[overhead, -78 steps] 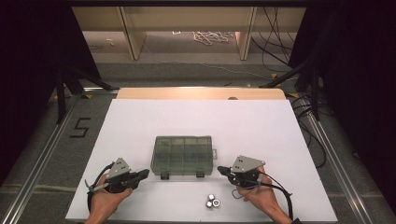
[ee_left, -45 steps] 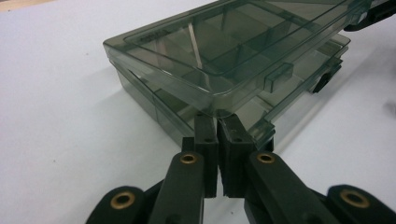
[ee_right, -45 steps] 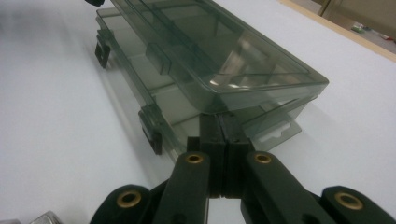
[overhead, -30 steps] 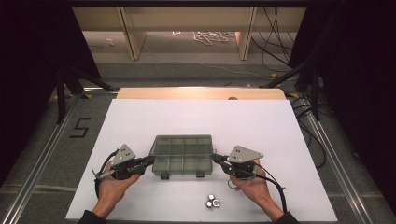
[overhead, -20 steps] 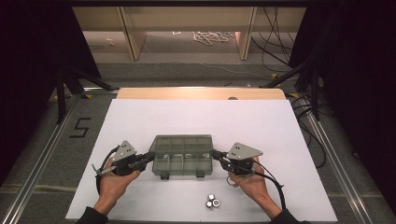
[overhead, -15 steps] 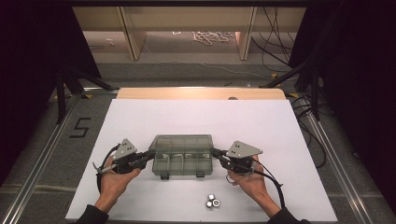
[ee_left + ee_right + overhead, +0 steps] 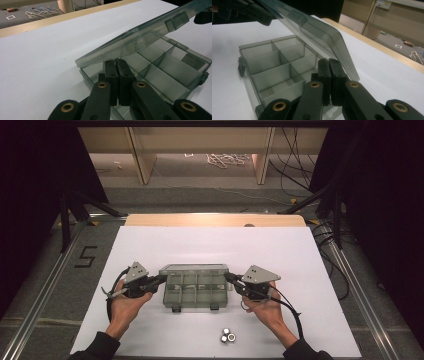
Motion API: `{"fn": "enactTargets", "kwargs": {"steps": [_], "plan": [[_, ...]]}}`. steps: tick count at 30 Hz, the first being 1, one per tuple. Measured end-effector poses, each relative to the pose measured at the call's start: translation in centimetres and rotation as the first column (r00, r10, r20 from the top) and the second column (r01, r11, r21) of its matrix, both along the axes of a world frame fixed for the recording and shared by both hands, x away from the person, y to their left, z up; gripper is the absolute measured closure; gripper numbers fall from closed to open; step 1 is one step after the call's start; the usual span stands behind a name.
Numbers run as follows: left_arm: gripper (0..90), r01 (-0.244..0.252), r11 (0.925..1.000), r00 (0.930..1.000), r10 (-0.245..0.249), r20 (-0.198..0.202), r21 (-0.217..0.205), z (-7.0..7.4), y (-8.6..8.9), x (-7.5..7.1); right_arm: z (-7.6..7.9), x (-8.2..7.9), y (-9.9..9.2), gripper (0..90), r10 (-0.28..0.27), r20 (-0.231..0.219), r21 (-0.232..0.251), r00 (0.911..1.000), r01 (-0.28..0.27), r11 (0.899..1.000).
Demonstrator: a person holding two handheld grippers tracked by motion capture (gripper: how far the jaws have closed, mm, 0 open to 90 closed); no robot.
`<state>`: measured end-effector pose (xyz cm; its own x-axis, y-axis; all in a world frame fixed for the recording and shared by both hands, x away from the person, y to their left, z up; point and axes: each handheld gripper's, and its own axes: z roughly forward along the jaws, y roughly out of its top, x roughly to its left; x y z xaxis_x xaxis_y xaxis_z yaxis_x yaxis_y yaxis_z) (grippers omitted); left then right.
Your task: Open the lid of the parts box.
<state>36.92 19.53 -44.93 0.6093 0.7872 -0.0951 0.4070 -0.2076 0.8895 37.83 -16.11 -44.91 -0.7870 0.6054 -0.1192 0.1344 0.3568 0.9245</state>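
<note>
Both claws, left claw [image 7: 161, 278] and right claw [image 7: 227, 276], are pressed together empty and wedged under the lid [image 7: 140, 37] at opposite ends, evidently to lift it evenly off the compartment box [image 7: 195, 292] on the worktop [image 7: 210, 245].

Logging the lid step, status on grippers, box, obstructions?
Left gripper and right gripper shut, tips under lid. Compartment box part open, compartments look empty. Two nuts lie apart near table edge.
</note>
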Motion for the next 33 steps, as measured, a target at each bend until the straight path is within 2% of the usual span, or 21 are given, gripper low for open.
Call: {"fn": "enactTargets", "kwargs": {"steps": [6, 9, 10, 12, 13, 16, 17, 18, 19, 20, 23, 24, 26, 27, 28, 30, 33], "plan": [[88.1, -0.004, 1.0, 0.9999, 0.004, 0.009, 0.002, 0.3, 0.0, 0.4, 0.0, 0.1, 0.0, 87.1, -0.009, 0.006, 0.003, 0.9999, 0.009, 1.0], [88.2, 0.002, 1.0, 0.9999, -0.002, 0.014, 0.005, 0.3, 0.0, 0.6, 0.0, 0.2, 0.1, 83.6, -0.009, 0.009, 0.011, 0.9999, 0.009, 1.0], [88.3, -0.007, 1.0, 1.0, 0.007, 0.006, -0.007, 0.3, -0.1, 0.6, 0.0, 0.0, 0.0, 81.4, -0.01, -0.007, 0.005, 0.9999, 0.01, 1.0], [88.2, -0.011, 0.9999, 0.9999, 0.012, 0.005, -0.009, 0.3, -0.1, 0.5, -0.1, 0.0, 0.2, 71.5, -0.015, -0.011, 0.004, 0.9998, 0.015, 1.0], [88.2, -0.008, 1.0, 0.9999, 0.008, 0.008, -0.004, 0.4, 0.0, 0.5, -0.1, 0.0, 0.2, 66.3, -0.012, 0.005, -0.002, 0.9999, 0.012, 1.0], [88.2, -0.006, 0.9999, 1.0, 0.006, 0.005, -0.01, 0.4, 0.0, 0.5, -0.3, -0.5, 0.6, 50.7, -0.017, -0.015, -0.032, 0.9997, 0.017, 0.999], [88.2, -0.001, 1.0, 1.0, 0.001, 0.008, -0.002, 0.4, 0.0, 0.5, -0.3, -0.5, 0.6, 50.7, -0.017, -0.015, -0.032, 0.9997, 0.017, 0.999], [88.3, 0.01, 0.9999, 0.9998, -0.01, 0.014, 0.008, 0.4, 0.0, 0.6, -0.3, -0.6, 0.6, 46.2, -0.036, -0.017, -0.041, 0.9992, 0.035, 0.999], [88.3, 0.008, 1.0, 0.9999, -0.008, 0.009, 0.003, 0.3, 0.0, 0.6, -0.3, -0.6, 0.6, 46.2, -0.036, -0.017, -0.041, 0.9992, 0.035, 0.999], [88.2, 0.001, 1.0, 1.0, -0.001, 0.0, -0.005, 0.3, -0.1, 0.5, -0.3, -0.5, 0.5, 42.3, -0.049, -0.005, -0.037, 0.9988, 0.049, 0.998], [88.3, 0.002, 1.0, 1.0, -0.002, 0.001, -0.004, 0.3, -0.1, 0.5, -0.1, -0.4, 0.3, 40.8, -0.071, -0.01, -0.028, 0.9974, 0.071, 0.997], [88.3, 0.003, 1.0, 1.0, -0.003, 0.001, -0.004, 0.3, -0.1, 0.5, -0.1, -0.2, 0.2, 40.1, -0.076, 0.01, -0.029, 0.997, 0.077, 0.997], [88.3, 0.003, 1.0, 1.0, -0.003, -0.001, -0.006, 0.3, -0.1, 0.6, -0.2, 0.0, 0.2, 39.4, -0.085, 0.013, -0.024, 0.9963, 0.086, 0.996], [88.3, 0.002, 1.0, 1.0, -0.002, -0.001, -0.006, 0.3, -0.1, 0.6, -0.2, 0.2, 0.1, 38.8, -0.085, 0.036, -0.025, 0.9957, 0.086, 0.996], [88.3, 0.002, 1.0, 1.0, -0.002, -0.001, -0.005, 0.3, -0.1, 0.6, -0.1, 0.2, 0.1, 38.6, -0.081, 0.021, -0.024, 0.9965, 0.081, 0.996], [88.3, 0.004, 1.0, 1.0, -0.004, -0.002, -0.005, 0.3, -0.1, 0.6, -0.1, 0.5, 0.0, 39.0, -0.083, 0.055, -0.02, 0.9951, 0.084, 0.996], [88.2, 0.004, 1.0, 1.0, -0.004, -0.002, -0.009, 0.3, -0.1, 0.6, -0.1, 0.8, 0.0, 39.6, -0.096, 0.064, -0.01, 0.9934, 0.096, 0.995]]}}
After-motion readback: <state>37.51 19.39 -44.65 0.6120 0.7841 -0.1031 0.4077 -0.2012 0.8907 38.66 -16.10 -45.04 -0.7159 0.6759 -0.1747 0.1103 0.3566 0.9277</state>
